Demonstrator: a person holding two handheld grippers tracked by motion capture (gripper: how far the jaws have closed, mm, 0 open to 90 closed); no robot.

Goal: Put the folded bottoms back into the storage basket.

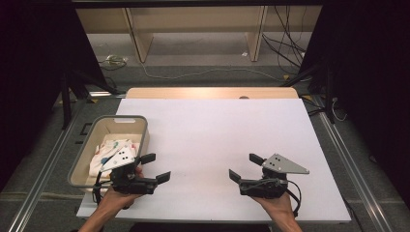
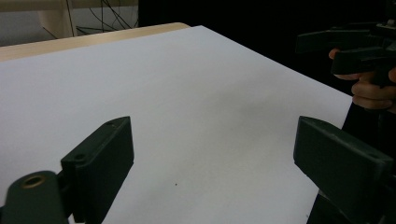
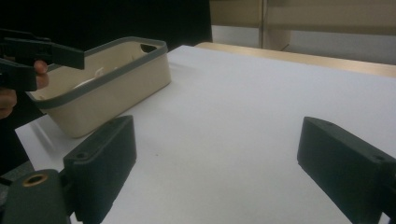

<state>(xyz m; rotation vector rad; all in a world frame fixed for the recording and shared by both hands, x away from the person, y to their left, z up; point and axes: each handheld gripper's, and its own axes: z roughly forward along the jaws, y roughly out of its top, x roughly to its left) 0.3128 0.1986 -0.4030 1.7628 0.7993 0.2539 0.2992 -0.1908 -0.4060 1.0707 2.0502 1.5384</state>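
Both claws stood wide open with nothing in them. The left gripper (image 1: 155, 167) was just beside the beige bin (image 1: 83, 157), and the right gripper (image 1: 245, 167) was well apart from it. The spotted cloth (image 1: 112, 153) lay inside the bin. A good pick would mean reaching down over the rim and pinching a raised fold.

The white table top (image 1: 217, 140) lies bare across its middle and far stretch, so a gripper can sweep freely from the centre out to the far edge and to the right side. The one obstacle on it is the beige bin (image 1: 87, 145) at the near left corner, its tall walls and grey rim rising above the surface, with a patterned cloth (image 1: 113, 152) lying inside. The left gripper (image 1: 155, 167) hovers just beside the bin's right wall, jaws spread with nothing between them. The right gripper (image 1: 245, 166) sits well apart, and bare surface lies between the two.
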